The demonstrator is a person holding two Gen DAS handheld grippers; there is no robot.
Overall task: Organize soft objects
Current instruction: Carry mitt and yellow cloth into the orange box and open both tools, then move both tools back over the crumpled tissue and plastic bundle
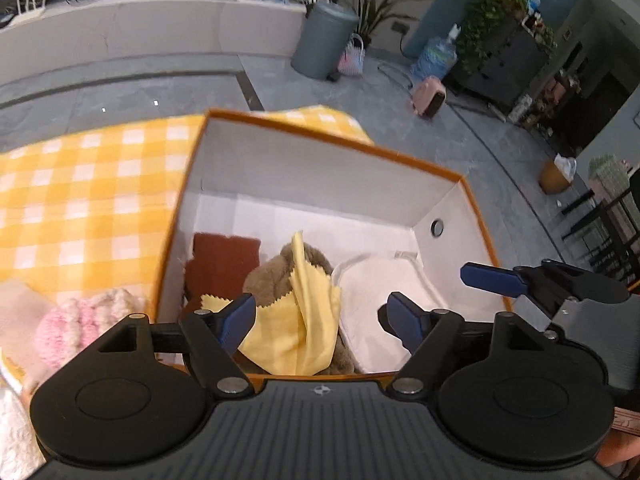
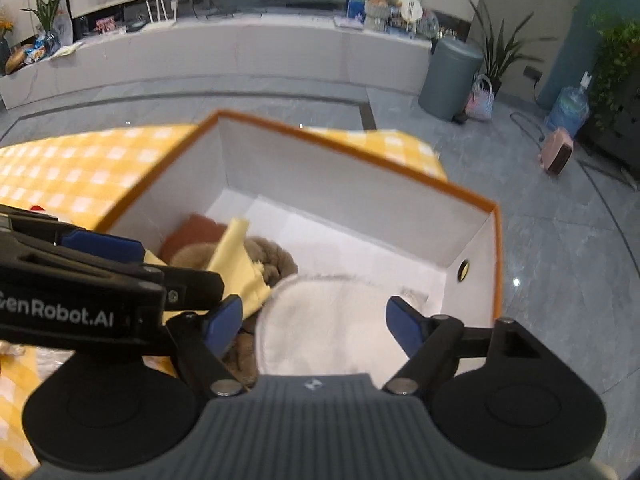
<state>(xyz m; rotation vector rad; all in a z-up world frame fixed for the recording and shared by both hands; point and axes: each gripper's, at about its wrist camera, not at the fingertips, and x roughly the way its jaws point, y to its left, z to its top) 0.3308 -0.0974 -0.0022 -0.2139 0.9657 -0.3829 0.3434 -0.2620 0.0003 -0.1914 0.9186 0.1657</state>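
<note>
An orange-rimmed white box (image 1: pixel 328 142) (image 2: pixel 360 160) stands on a table under a yellow checked cloth (image 1: pixel 80 200). Inside lie a rust-brown cloth (image 1: pixel 222 258), a brown plush toy (image 1: pixel 280 268), a pale yellow cloth (image 1: pixel 304 320) (image 2: pixel 236 252) draped over the toy, and a white fluffy pad (image 1: pixel 376 300) (image 2: pixel 328 320). My left gripper (image 1: pixel 322 318) hangs open above the yellow cloth, its pads clear of it. Open too, my right gripper (image 2: pixel 314 326) hovers over the white pad without touching. The right gripper's blue finger (image 1: pixel 492 280) shows in the left wrist view.
A pink and cream knitted item (image 1: pixel 80 320) lies on the checked cloth left of the box. Grey tiled floor lies beyond the table, with a grey bin (image 2: pixel 450 76), a water bottle (image 2: pixel 568 110) and a pink heater (image 2: pixel 556 152) far off.
</note>
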